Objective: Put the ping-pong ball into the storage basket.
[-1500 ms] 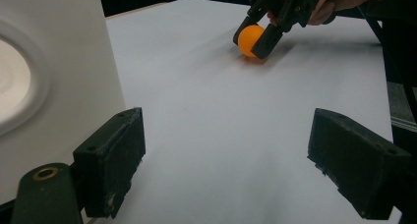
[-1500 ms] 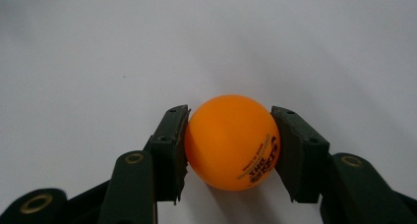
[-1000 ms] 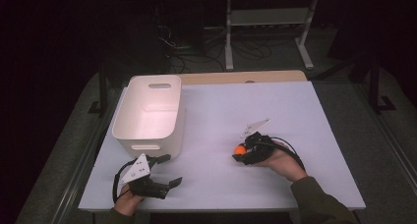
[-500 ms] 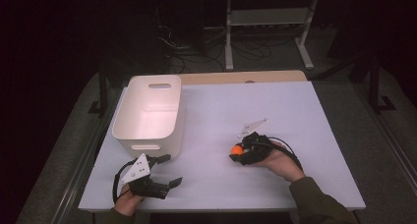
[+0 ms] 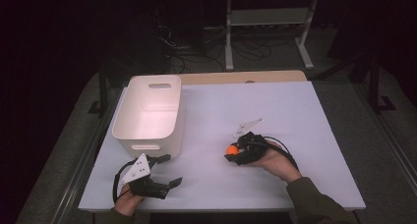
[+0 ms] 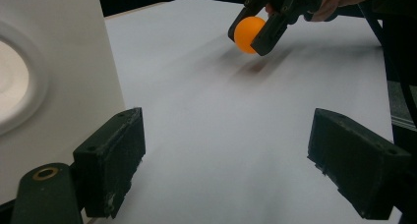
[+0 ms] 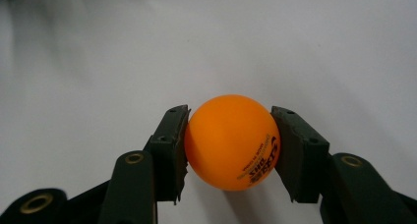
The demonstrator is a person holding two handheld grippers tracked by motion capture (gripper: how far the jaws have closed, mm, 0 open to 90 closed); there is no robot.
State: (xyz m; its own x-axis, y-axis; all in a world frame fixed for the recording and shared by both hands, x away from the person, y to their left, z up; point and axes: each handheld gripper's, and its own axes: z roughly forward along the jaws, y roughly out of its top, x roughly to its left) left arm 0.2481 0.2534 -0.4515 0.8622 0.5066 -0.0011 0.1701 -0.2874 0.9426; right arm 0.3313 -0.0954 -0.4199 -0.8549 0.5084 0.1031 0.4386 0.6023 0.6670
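Observation:
An orange ping-pong ball (image 7: 231, 141) with black print sits squeezed between the two black jaws of my right gripper (image 7: 230, 148), just above the white table (image 5: 295, 116). From above, the ball (image 5: 231, 149) and the right gripper (image 5: 235, 152) are right of the table's centre. The left gripper view has the same ball (image 6: 250, 34) held at its upper right. My left gripper (image 5: 167, 170) rests near the front left edge, its jaws wide apart with nothing between them, beside the white bin (image 5: 150, 113).
The white bin's wall (image 6: 54, 76) stands close on the left gripper's left side. A wooden board edge (image 5: 241, 77) runs along the table's far side. Beyond the table are a metal rack (image 5: 268, 22) and cables on the dark floor.
The right gripper with the ball has shifted slightly left toward the table's centre. The left gripper has stayed put.

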